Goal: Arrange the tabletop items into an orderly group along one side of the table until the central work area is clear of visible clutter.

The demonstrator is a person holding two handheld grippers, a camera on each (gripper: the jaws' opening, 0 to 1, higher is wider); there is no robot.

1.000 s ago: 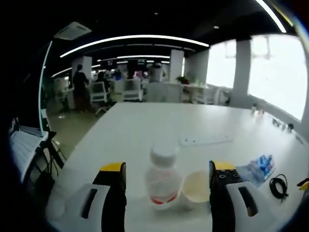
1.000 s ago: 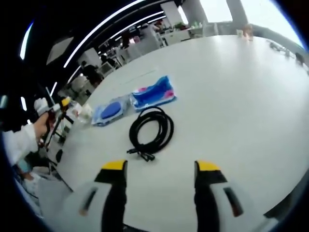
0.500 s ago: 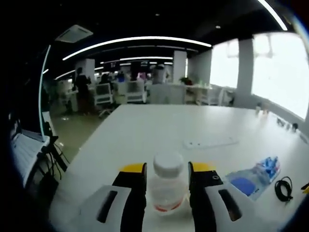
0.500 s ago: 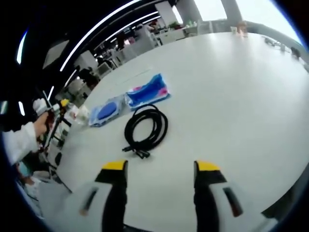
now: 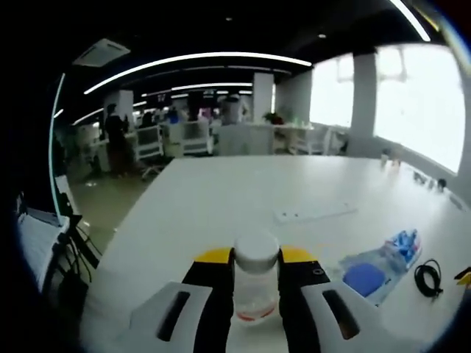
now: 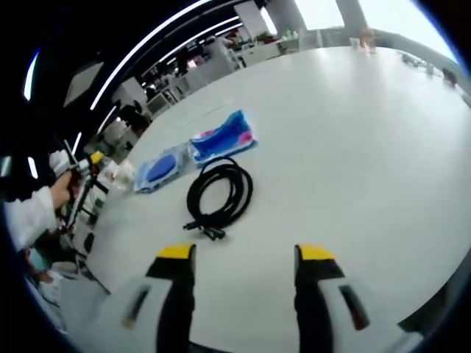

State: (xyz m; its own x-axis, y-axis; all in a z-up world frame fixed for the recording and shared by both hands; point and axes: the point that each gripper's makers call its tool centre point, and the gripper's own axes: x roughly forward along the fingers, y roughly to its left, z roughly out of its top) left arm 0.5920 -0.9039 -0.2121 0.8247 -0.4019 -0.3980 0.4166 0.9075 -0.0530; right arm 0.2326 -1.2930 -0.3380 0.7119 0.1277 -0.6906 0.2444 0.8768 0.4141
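In the left gripper view my left gripper [image 5: 256, 259] is shut on a clear plastic bottle [image 5: 257, 288] with a white cap, held above the white table [image 5: 221, 198]. Two blue packets [image 5: 377, 266] lie to the right with a coiled black cable [image 5: 427, 278] beyond them. In the right gripper view my right gripper [image 6: 245, 254] stands open over the table, nothing between its fingers. Ahead of it lies the coiled black cable [image 6: 218, 195], then a blue and pink packet [image 6: 223, 137] and a round blue packet [image 6: 158, 170]. At the far left the other gripper [image 6: 82, 163] shows small, in a hand.
A white power strip [image 5: 315, 213] lies mid-table in the left gripper view. Small items [image 5: 430, 184] line the far right edge by the windows. Office chairs and people [image 5: 118, 132] stand beyond the table's far end. A sleeve [image 6: 26, 217] shows at the left of the right gripper view.
My left gripper closed on the bottle and lifted it; the paper cup beside it has dropped out of sight. The right gripper view drifted slightly, its jaws unchanged.
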